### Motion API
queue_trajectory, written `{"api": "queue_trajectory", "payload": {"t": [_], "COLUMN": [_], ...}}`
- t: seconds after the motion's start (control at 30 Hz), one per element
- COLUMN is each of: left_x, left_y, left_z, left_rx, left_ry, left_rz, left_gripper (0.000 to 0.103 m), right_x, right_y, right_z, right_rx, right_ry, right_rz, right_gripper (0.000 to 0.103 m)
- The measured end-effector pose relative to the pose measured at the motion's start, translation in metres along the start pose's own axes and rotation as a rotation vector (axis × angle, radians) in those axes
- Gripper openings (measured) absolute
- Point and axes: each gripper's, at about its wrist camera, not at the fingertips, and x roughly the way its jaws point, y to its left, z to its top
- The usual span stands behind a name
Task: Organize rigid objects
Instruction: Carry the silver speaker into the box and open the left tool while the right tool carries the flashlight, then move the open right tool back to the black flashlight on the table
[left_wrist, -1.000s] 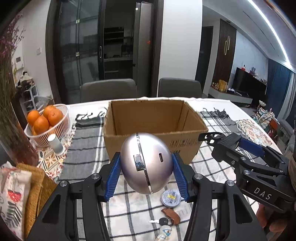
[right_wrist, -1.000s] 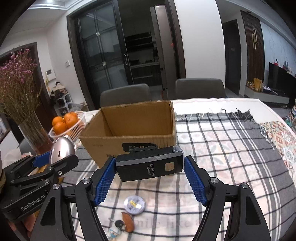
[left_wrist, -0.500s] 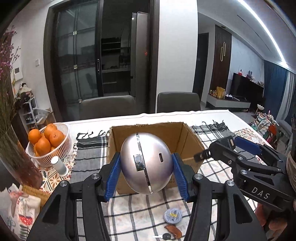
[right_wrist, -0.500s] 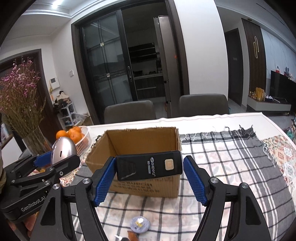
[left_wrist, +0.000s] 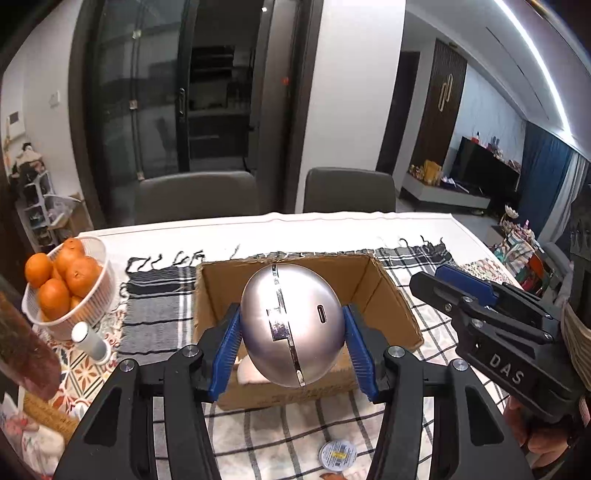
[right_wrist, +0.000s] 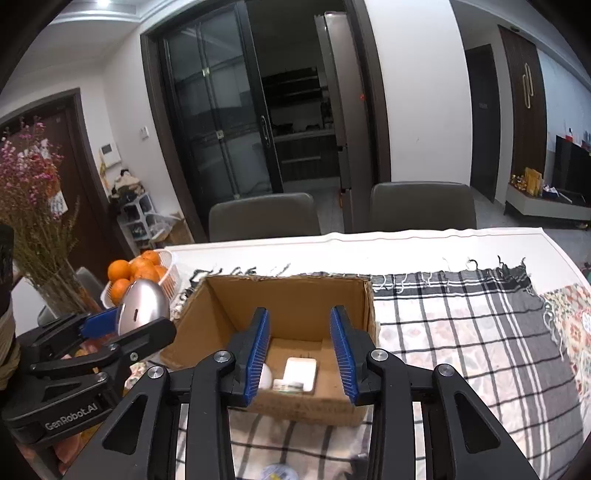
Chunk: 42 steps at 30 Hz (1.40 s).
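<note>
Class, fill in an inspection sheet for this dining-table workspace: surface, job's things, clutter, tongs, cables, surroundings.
Surface: checked cloth over a white table.
Job's things: silver egg-shaped case held near the open cardboard box; white charger lies inside.
Clutter: round tin on the cloth; basket of oranges; small white bottle beside it.
Tongs: left tongs shut on the case; right tongs have just been closing, nothing between them, pointing at the box.
Cables: nothing seen.
Surroundings: two grey chairs; vase of dried flowers.
</note>
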Motion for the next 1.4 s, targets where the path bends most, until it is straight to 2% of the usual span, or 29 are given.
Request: {"api": "queue_trajectory", "payload": {"t": [0.27, 0.67, 0.83, 1.4], "left_x": [0.042, 0.087, 0.083, 0.031], "left_y": [-0.002, -0.008, -0.010, -0.020], "left_z": [0.017, 0.015, 0.011, -0.014], "left_rx": [0.005, -0.002, 0.005, 0.023], "left_ry": [0.115, 0.276, 0.265, 0.171], "left_rz": [-0.026, -0.039, -0.022, 0.047], "left_gripper": [0.054, 0.054, 0.061, 0.065], "right_x": [0.019, 0.050, 0.052, 0.013], "right_y": [-0.003, -0.028, -0.033, -0.029], "right_z": [0.013, 0.010, 0.007, -0.009], "right_rx": [-0.034, 0.037, 0.044, 0.033], "right_ry": [0.040, 0.170, 0.187, 0.170], "right_rz": [-0.033, -0.054, -0.060, -0.077], "right_gripper": [0.036, 0.036, 0.036, 0.036]}}
